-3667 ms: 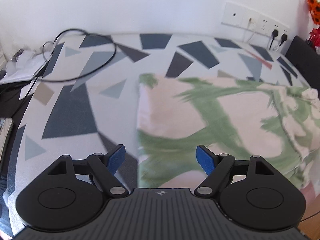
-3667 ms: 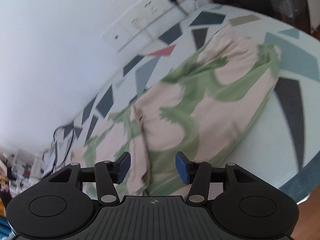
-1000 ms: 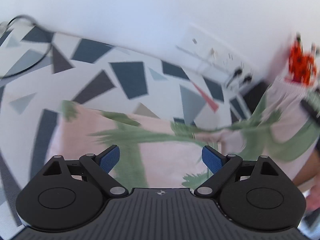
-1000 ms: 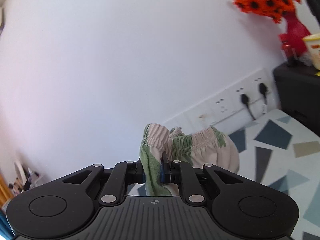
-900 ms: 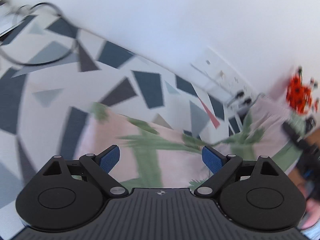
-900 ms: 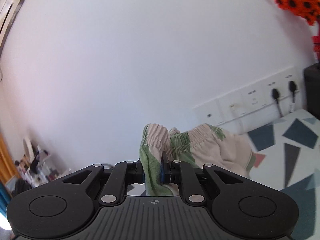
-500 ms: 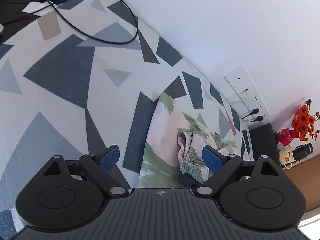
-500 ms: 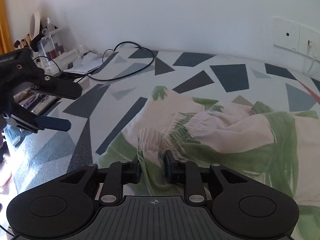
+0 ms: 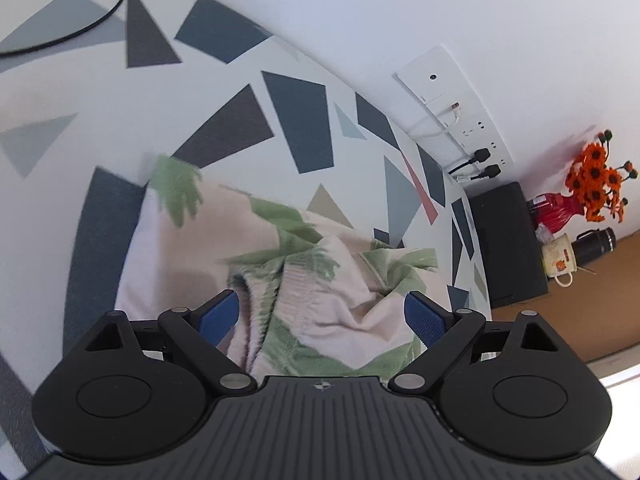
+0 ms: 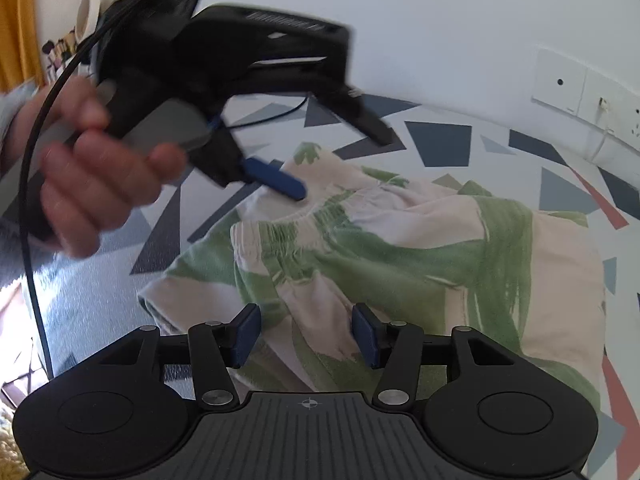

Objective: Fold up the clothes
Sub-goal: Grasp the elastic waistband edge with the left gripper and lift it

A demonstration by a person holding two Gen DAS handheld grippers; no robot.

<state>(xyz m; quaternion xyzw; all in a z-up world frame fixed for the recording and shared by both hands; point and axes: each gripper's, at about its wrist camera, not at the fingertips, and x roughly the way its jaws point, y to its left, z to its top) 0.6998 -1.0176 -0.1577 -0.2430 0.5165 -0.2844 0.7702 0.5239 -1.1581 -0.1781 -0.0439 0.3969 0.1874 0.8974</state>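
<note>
A pink garment with green leaf print point(image 10: 420, 248) lies folded over on the table with the geometric cloth point(image 10: 440, 140); its elastic waistband point(image 10: 304, 220) lies on top, toward the left. It also shows in the left wrist view point(image 9: 320, 292). My right gripper point(image 10: 306, 336) is open and empty, low over the garment's near part. My left gripper point(image 9: 322, 318) is open wide just above the bunched waistband. In the right wrist view the left gripper point(image 10: 340, 164), held by a hand, hovers over the garment's far left corner.
A wall socket strip with plugs point(image 9: 460, 128) runs along the back wall. A black box point(image 9: 508, 240), a red vase with orange flowers point(image 9: 592, 188), a mug and a flask stand at the right. A black cable point(image 9: 60, 40) lies far left.
My right gripper brought the waistband over onto the garment, let go and opened. My left gripper moved in over the waistband, staying open.
</note>
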